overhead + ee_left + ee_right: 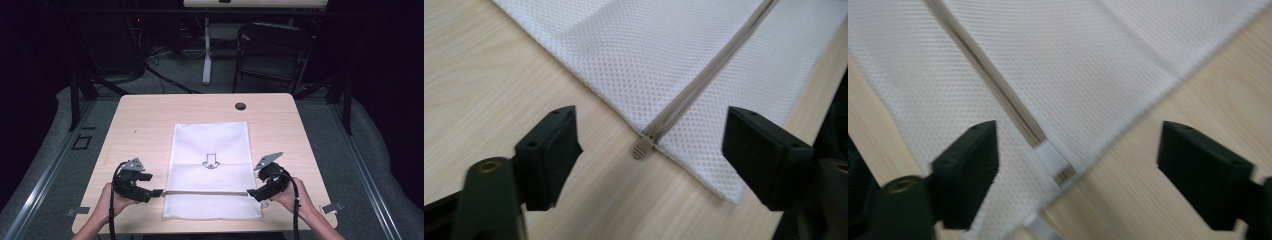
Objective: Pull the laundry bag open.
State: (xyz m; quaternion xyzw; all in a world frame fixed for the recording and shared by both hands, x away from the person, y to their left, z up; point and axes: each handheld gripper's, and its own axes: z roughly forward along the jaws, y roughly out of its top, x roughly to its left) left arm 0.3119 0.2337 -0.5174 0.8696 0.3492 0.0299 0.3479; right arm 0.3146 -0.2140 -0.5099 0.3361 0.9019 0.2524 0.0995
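- The bag lies flat on the table, nearer the near edge than the far one, about midway between the left and right edges; its zip appears closed along its whole run, so the zipping looks done
- The pull sits at the bag's left edge, just off the mesh, resting on the wood; the zip's other end, with a white tab, lies at the right edge
- The left gripper stands with jaws wide apart, either side of the pull, holding nothing; the pads are clear of it
- The right gripper is likewise spread wide over the zip's right end, gripping nothing; its view is blurred
- What seems left is only drawing both hands away, or whatever follows with the closed bag
- The bag's long axis runs from near edge to far edge; the printed arrow points toward the near edge; the zip runs crosswise, left to right, close to the near end
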